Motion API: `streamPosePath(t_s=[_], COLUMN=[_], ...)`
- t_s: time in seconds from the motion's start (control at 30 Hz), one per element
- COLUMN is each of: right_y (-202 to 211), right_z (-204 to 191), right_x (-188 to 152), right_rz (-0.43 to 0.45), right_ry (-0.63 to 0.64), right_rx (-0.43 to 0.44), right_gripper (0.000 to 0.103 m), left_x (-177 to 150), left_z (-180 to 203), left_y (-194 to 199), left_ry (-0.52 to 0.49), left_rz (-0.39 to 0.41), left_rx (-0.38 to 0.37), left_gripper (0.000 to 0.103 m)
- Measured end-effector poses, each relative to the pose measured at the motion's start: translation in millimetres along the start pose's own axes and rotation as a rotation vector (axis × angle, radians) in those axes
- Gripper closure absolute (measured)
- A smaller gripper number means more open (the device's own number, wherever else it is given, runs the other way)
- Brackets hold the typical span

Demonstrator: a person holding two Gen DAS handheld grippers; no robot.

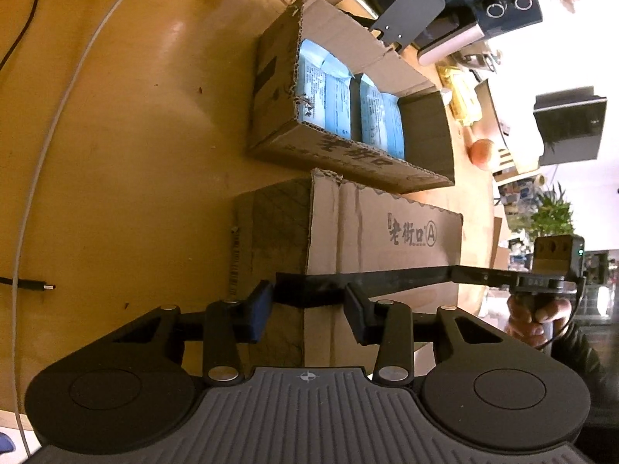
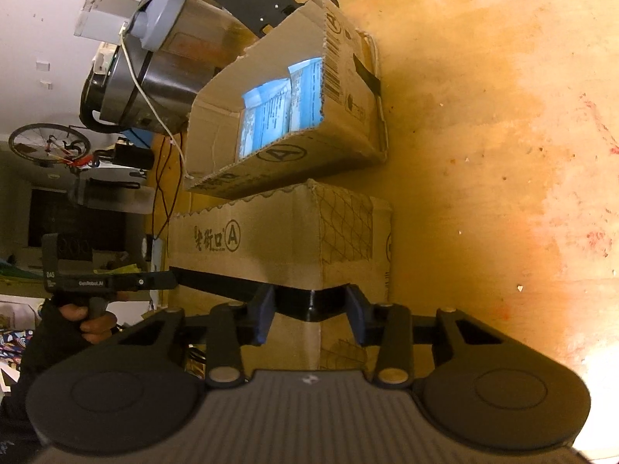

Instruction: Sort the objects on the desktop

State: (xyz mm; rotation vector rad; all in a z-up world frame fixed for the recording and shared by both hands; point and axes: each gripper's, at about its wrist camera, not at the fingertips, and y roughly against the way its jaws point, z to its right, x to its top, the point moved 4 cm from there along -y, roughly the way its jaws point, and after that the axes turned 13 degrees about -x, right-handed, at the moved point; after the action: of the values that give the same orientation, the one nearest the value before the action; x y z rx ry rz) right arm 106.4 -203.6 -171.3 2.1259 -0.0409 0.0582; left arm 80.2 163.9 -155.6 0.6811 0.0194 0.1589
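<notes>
A long flat black plate (image 1: 406, 276) hangs edge-on above the near cardboard box (image 1: 387, 232), held at both ends. My left gripper (image 1: 309, 297) is shut on one corner of it. At the far end, a person's hand (image 1: 534, 317) holds the other gripper. In the right wrist view my right gripper (image 2: 311, 305) is shut on the opposite corner of the black plate (image 2: 216, 282), over the same near box (image 2: 278, 232). Behind it stands an open cardboard box (image 1: 348, 154) with blue packets (image 1: 336, 96) inside, also seen as the open box (image 2: 340, 62) with blue packets (image 2: 278, 108).
On the wooden table (image 2: 483, 154) lie a white cable (image 1: 62, 108) and a black plug (image 1: 38, 287). A second black plate (image 1: 410, 11) and a dark appliance with knobs (image 1: 499, 4) stand behind the boxes. A steel jug (image 2: 162, 62) stands beside the open box.
</notes>
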Motion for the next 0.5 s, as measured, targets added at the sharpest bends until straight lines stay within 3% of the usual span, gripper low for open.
streamPosePath(t_s=[0.5], right_y=[11.2], right_z=[-9.1], right_x=[1.1], right_rz=[0.002], right_ry=[-0.009], right_rx=[-0.020], right_gripper=[0.071], left_x=[-7.6], left_z=[9.2], left_y=[8.7], left_ry=[0.013], left_rz=[0.024], left_rx=[0.003], left_gripper=[0.065])
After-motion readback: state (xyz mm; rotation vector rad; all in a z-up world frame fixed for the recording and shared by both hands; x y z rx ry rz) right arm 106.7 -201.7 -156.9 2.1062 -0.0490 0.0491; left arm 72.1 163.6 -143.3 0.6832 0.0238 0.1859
